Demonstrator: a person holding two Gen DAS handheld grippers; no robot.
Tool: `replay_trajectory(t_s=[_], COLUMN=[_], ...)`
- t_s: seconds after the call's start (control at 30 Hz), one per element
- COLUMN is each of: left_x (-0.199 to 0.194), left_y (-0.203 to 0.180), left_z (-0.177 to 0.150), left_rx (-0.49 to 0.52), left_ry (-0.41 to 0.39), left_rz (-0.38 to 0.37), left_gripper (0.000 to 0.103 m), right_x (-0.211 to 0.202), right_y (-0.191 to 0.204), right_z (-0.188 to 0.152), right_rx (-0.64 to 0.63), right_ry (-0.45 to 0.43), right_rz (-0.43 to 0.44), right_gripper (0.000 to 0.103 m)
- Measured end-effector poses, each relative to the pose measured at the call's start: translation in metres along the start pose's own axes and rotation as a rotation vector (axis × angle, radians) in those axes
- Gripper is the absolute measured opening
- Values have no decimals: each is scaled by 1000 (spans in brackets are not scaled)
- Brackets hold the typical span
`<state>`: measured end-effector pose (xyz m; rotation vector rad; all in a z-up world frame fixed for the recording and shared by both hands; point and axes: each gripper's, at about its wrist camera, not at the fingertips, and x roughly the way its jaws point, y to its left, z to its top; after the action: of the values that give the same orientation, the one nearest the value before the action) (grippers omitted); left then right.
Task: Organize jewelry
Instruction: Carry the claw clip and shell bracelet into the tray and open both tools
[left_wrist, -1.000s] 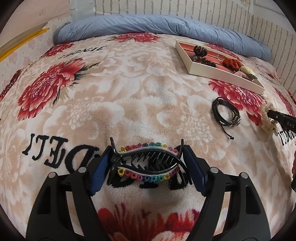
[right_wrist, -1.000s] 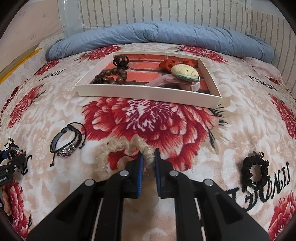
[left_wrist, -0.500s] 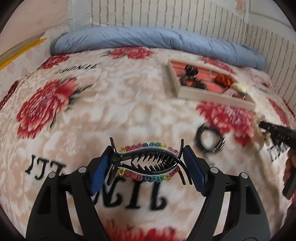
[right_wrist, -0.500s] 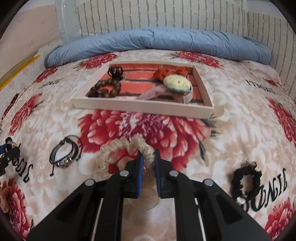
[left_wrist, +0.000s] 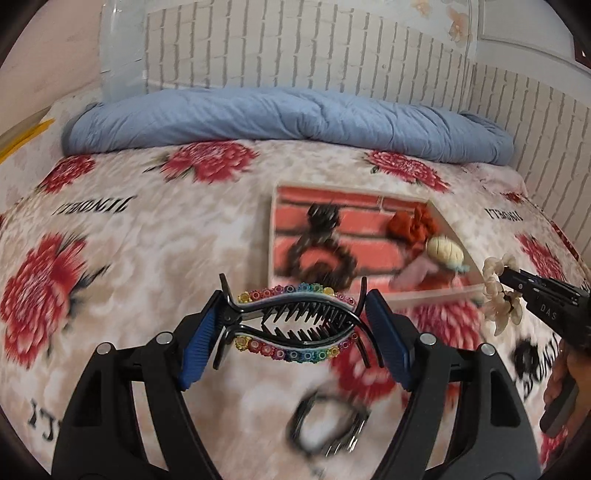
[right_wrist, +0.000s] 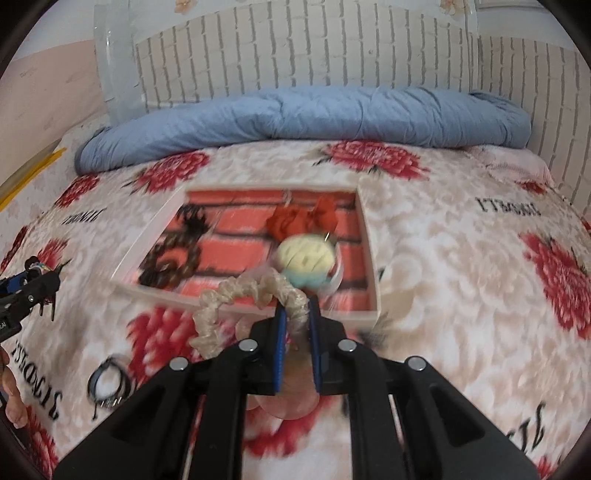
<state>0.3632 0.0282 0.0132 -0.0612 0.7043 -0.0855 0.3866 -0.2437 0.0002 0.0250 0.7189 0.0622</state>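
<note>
The bed (left_wrist: 155, 258), under its red-flowered blanket, fills both views, with a rolled blue quilt (left_wrist: 280, 122) along the far edge at twelve o'clock. Compared with a second ago the open tray (right_wrist: 371, 258) sits nearer the middle of each view and the blanket has dropped away below — both hands have lifted off the bed and swung toward it.

In the tray lie a dark bead bracelet (right_wrist: 170, 258), a red fabric piece (right_wrist: 299, 221) and a pale shell-shaped clip (right_wrist: 306, 256); motion blur keeps me from saying much more about them.

The left tool (left_wrist: 295, 325) is clamped wide across the ends of a black hair claw (left_wrist: 295, 319) trimmed with rainbow beads, the tray just past it at one o'clock. The right tool (right_wrist: 297, 325) is nearly closed, pinching a cream scrunchie (right_wrist: 243, 295) that hangs toward ten o'clock over the tray's near rim.

Left on the blanket are a black cord bracelet (left_wrist: 325, 424) at six o'clock in the left view, and what looks like a black scrunchie (left_wrist: 526, 360) at four o'clock.

So both pieces are off the bed and nearly over the tray — the drop-in looks like the next step, with two items to collect after that.
</note>
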Motion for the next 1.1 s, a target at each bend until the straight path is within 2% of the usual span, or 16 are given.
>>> replay_trajectory(t_s=[0.1, 0.23, 0.33, 0.43, 0.6, 0.77, 0.9, 1.0, 1.1], left_x=[27, 64, 93, 122, 159, 186, 193, 196, 195], left_y=[-14, -28, -34, -35, -40, -40, -36, -34, -34], left_z=[22, 46, 57, 62, 69, 72, 73, 73, 70], left_rx=[11, 3, 4, -13, 25, 36, 24, 23, 35], left_ry=[1, 23, 45, 81, 113, 148, 157, 159, 157], left_rz=[13, -13, 8, -10, 23, 37, 39, 36, 47], left_gripper=[75, 75, 75, 75, 75, 75, 72, 70, 71], right_x=[16, 38, 57, 74, 100, 129, 150, 160, 160], right_y=[-8, -16, -19, -22, -25, -21, -17, -21, -24], right_z=[20, 44, 59, 69, 82, 82, 79, 74, 72], right_rx=[5, 19, 16, 22, 52, 58, 4, 32, 49], right_ry=[-10, -15, -7, 0, 14, 56, 104, 138, 135], right_rz=[-9, -7, -15, -27, -28, -34, -63, -24, 3], right_gripper=[12, 12, 12, 12, 12, 12, 12, 12, 15])
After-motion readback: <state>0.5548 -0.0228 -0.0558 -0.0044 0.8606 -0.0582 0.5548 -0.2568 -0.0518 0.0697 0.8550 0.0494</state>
